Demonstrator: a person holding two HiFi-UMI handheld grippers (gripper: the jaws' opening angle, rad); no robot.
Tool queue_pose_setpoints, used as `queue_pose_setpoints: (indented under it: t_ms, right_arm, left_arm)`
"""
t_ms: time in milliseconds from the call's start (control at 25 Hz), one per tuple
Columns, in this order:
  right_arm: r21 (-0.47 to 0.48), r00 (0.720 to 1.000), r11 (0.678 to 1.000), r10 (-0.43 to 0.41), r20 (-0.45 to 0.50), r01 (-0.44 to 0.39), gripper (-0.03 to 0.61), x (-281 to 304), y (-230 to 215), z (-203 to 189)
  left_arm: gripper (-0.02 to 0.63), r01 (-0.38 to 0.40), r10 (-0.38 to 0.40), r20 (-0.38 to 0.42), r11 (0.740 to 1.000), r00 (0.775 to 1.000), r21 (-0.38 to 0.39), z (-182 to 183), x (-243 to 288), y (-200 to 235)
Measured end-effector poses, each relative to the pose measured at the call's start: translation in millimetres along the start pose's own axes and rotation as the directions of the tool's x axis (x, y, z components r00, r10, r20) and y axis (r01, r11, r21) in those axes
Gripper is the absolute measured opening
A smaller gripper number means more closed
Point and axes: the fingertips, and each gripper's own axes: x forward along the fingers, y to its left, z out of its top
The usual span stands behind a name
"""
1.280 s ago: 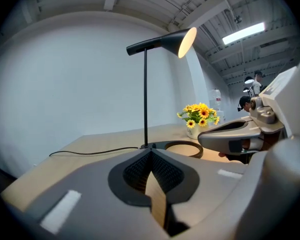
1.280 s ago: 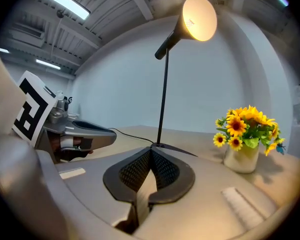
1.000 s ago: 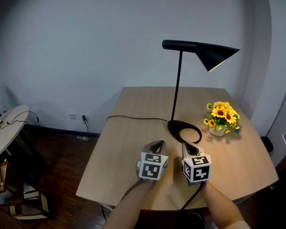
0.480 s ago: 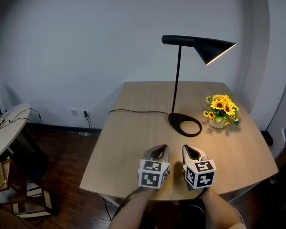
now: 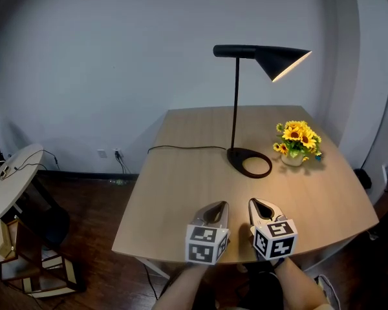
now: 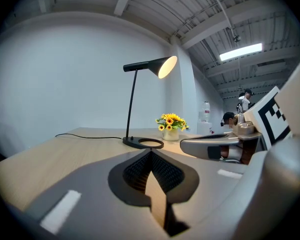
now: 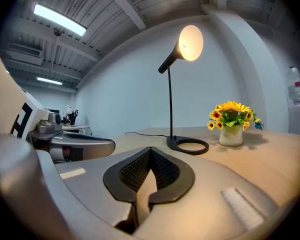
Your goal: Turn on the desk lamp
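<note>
A black desk lamp (image 5: 236, 105) stands at the middle right of the wooden table (image 5: 174, 192), its ring base (image 5: 249, 162) flat on the top. Its cone shade (image 5: 281, 62) glows lit inside, as it also does in the left gripper view (image 6: 162, 66) and the right gripper view (image 7: 187, 45). My left gripper (image 5: 213, 213) and right gripper (image 5: 264, 210) hover side by side over the table's near edge, well short of the lamp. Both are shut with nothing between the jaws.
A small white pot of sunflowers (image 5: 296, 143) sits just right of the lamp base. The lamp's black cord (image 5: 181, 148) runs left across the table and off its edge. A round side table (image 5: 10, 179) and low shelves (image 5: 26, 263) stand on the floor at left.
Both grippers have drawn back from the lamp base toward the table's near edge, still shut. The lamp stays lit throughout.
</note>
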Motion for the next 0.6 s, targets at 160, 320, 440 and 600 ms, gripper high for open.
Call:
queue_pose_setpoints:
  t_ms: [160, 320, 440, 600]
  right_arm:
    - [0.003, 1.000, 1.000, 0.003, 0.003, -0.003, -0.002, -7, 3, -1]
    - [0.003, 1.000, 1.000, 0.012, 0.000, -0.012, -0.002, -11, 6, -3]
    - [0.004, 1.000, 1.000, 0.026, -0.002, -0.026, -0.002, -17, 9, -4]
    - [0.005, 0.999, 0.999, 0.050, 0.000, -0.050, -0.002, -25, 17, -5]
  left_arm:
    - [-0.003, 0.000, 0.000, 0.002, 1.000, 1.000, 0.001, -1, -3, -2]
    - [-0.003, 0.011, -0.011, 0.000, 1.000, 1.000, 0.003, -2, -10, -6]
    - [-0.003, 0.025, -0.025, 0.002, 1.000, 1.000, 0.001, -3, -19, -14]
    - [-0.002, 0.040, -0.040, 0.001, 0.999, 0.999, -0.002, -5, -31, -19]
